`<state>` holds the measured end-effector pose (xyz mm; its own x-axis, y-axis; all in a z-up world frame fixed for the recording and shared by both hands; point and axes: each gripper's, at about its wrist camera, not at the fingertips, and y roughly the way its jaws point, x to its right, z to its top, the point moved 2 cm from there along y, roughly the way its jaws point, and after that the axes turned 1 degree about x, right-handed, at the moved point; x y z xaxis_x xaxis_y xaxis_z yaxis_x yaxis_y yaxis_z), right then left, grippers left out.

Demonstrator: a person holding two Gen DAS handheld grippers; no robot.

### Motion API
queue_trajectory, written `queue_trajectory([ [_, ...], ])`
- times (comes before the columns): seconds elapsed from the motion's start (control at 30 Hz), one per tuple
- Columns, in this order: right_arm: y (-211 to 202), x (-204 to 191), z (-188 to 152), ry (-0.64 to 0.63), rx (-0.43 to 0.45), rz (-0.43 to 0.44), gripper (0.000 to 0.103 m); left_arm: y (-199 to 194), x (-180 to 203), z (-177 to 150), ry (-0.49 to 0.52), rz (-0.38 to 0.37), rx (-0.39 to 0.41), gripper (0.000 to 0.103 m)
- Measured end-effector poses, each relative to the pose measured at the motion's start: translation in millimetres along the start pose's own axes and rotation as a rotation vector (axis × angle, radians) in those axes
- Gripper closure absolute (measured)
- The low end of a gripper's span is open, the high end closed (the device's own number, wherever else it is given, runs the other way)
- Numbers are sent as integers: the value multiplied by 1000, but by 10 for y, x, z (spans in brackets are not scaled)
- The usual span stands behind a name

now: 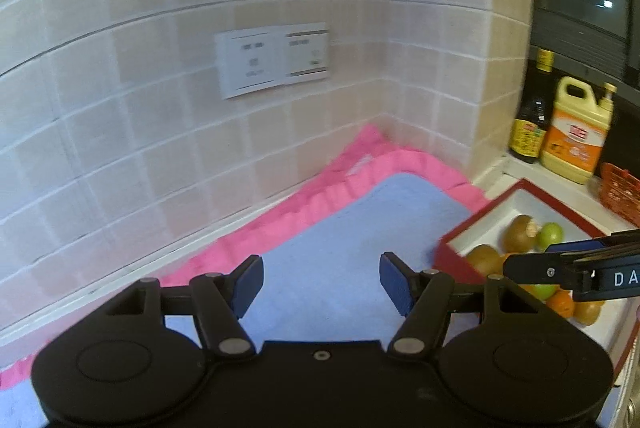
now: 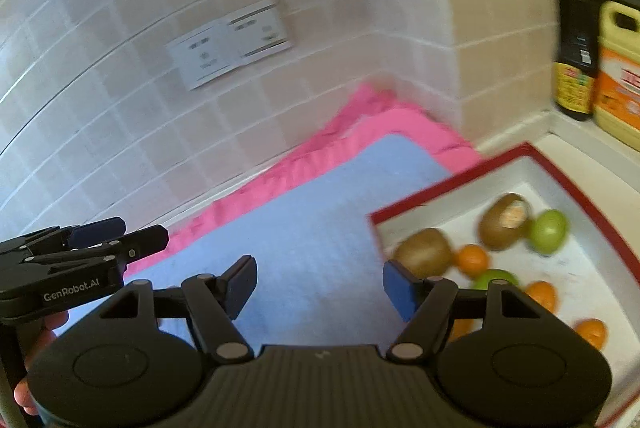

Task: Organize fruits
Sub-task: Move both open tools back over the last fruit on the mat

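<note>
A red-rimmed white box (image 2: 472,168) holds kiwis (image 2: 424,252), oranges (image 2: 473,260) and green fruits (image 2: 550,231). It also shows at the right of the left wrist view (image 1: 476,224) with a kiwi (image 1: 518,233) and a green fruit (image 1: 551,235). My left gripper (image 1: 322,282) is open and empty above a blue towel (image 1: 360,228). My right gripper (image 2: 320,288) is open and empty, above the blue towel (image 2: 312,228) at the box's left edge. The right gripper also reaches into the left wrist view (image 1: 516,266). The left gripper also shows in the right wrist view (image 2: 136,238).
A pink cloth (image 1: 320,192) lies under the blue towel against the tiled wall with a socket plate (image 1: 272,62). A dark bottle (image 1: 530,124), a yellow jug (image 1: 576,132) and a red basket (image 1: 622,192) stand on the ledge behind the box.
</note>
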<state>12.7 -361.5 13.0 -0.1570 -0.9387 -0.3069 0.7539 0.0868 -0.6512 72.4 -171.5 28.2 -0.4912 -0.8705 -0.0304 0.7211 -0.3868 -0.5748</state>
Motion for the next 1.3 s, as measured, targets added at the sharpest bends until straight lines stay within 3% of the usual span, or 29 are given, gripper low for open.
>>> queue_trajectory([
  [0.4, 237, -810, 56, -147, -31, 101, 30, -285, -604, -183, -75, 144, 1, 26],
  [0.7, 433, -1279, 108, -238, -60, 141, 25, -352, -938, -262, -134, 193, 8, 26],
  [0.87, 624, -1387, 113, -217, -103, 151, 13, -273, -1088, -309, -177, 202, -3, 26],
  [1.17, 1126, -1444, 33, -234, -167, 112, 12, 27, -1419, -528, -237, 223, -76, 26],
  [1.3, 1350, -1413, -22, -263, -196, 77, 18, 179, -1610, -762, -261, 223, -129, 26],
])
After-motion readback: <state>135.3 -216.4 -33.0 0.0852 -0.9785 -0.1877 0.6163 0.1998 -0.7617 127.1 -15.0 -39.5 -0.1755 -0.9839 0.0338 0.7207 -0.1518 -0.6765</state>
